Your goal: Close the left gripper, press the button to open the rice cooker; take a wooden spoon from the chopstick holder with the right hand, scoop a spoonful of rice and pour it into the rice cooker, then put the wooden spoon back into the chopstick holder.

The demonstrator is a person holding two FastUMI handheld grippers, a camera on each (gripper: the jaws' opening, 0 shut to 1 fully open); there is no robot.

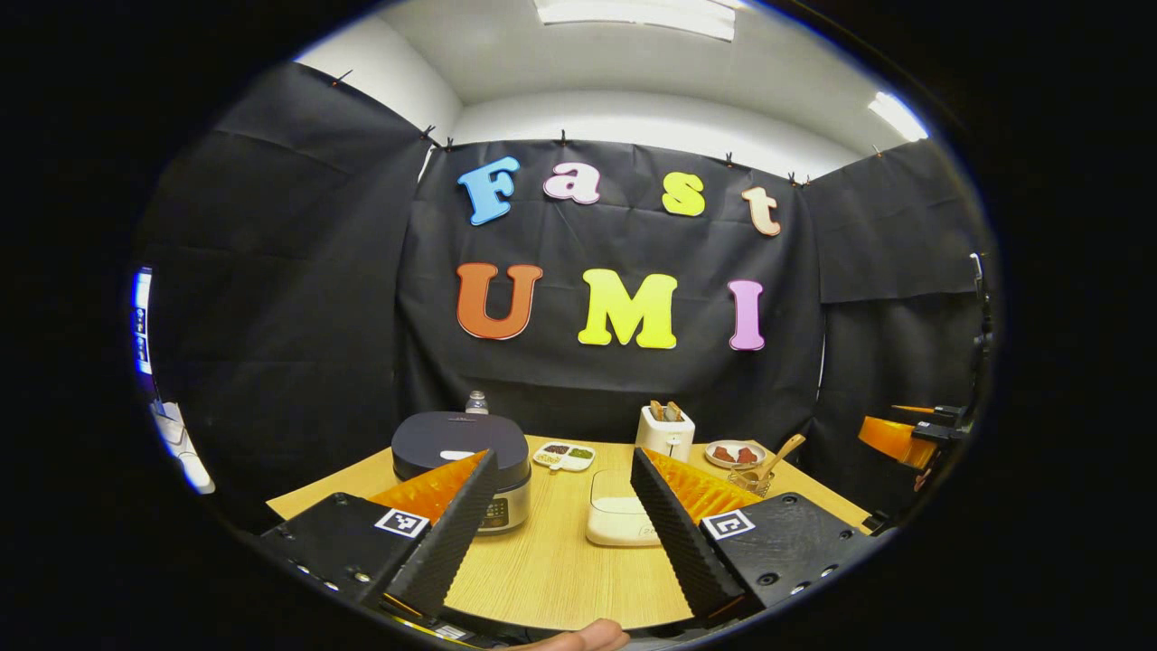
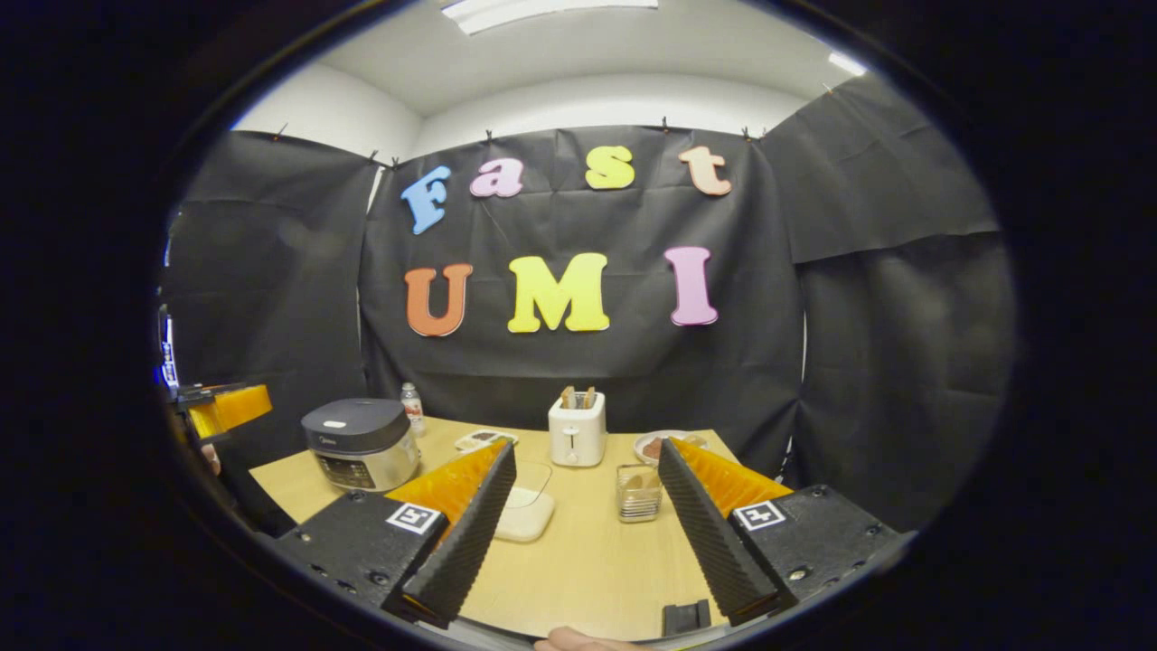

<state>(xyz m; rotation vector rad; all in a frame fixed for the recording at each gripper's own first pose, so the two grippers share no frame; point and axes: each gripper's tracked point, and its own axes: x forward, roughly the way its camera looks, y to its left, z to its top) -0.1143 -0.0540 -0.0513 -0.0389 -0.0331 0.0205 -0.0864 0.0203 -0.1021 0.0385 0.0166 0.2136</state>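
Observation:
The rice cooker (image 1: pixel 461 457) with a dark closed lid and silver body stands at the table's left, just behind my left gripper (image 1: pixel 563 457), whose jaws are open and empty. A white rice box (image 1: pixel 619 517) with a clear lid lies between its fingers. The wooden spoon (image 1: pixel 783 450) leans out of the chopstick holder (image 1: pixel 752 481) at the right. In the right gripper view, my right gripper (image 2: pixel 587 448) hangs open and empty over the near table edge. The chopstick holder (image 2: pixel 638 493) stands between its fingers, with the rice box (image 2: pixel 526 512) to the left and the rice cooker (image 2: pixel 362 443) far left.
A white toaster (image 2: pixel 577 429) stands at the back of the wooden table (image 2: pixel 587 561). A plate of food (image 1: pixel 734 454), a small divided dish (image 1: pixel 564 456) and a bottle (image 2: pixel 412 407) are behind. The other gripper (image 1: pixel 904 436) hangs off the table's right side.

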